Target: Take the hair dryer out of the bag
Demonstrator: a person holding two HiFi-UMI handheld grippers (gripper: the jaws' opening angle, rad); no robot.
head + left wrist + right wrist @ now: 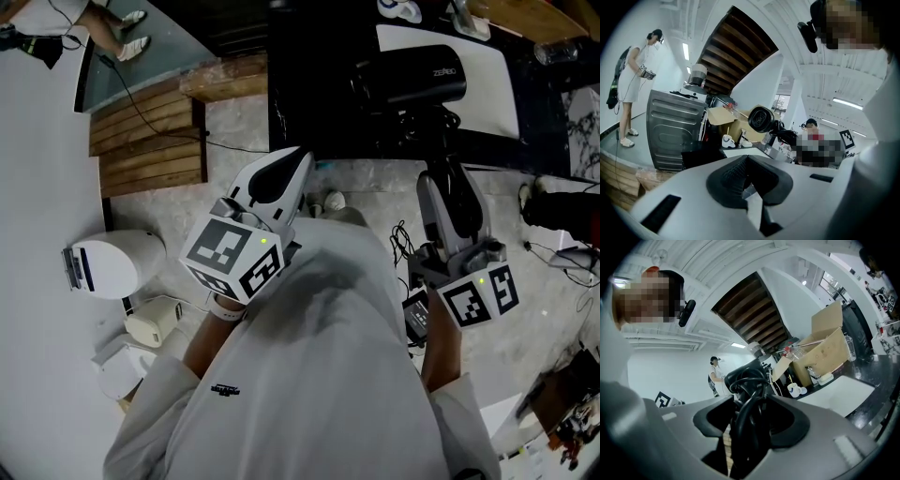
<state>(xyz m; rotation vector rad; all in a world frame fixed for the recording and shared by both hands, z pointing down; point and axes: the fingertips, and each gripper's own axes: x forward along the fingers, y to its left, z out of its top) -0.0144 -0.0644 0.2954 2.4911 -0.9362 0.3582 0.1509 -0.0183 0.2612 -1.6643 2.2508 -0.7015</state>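
1. Wooden steps at far left of the head view; a white round appliance sits on the floor below them.
2. Left gripper: clenched, pads meeting, nothing between them. It is held in front of the person's chest, angled slightly down, well apart from the hair dryer.
3. Dark surface runs across the top of the head view, ahead of both grippers.
4. Hair dryer: black, barrel lying crosswise above the surface, handle pointing down toward the right gripper. The left gripper view shows it raised in the air, nozzle facing that camera.
5. Right gripper: grasping the hair dryer by the handle, jaws spread wide around it. The black cord is looped in the same grip.
6. White sheet lies flat on the surface, under and right of the hair dryer; cannot tell if it is the bag.
7. Open cardboard box stands on the surface behind the sheet, with white mugs in front of it.
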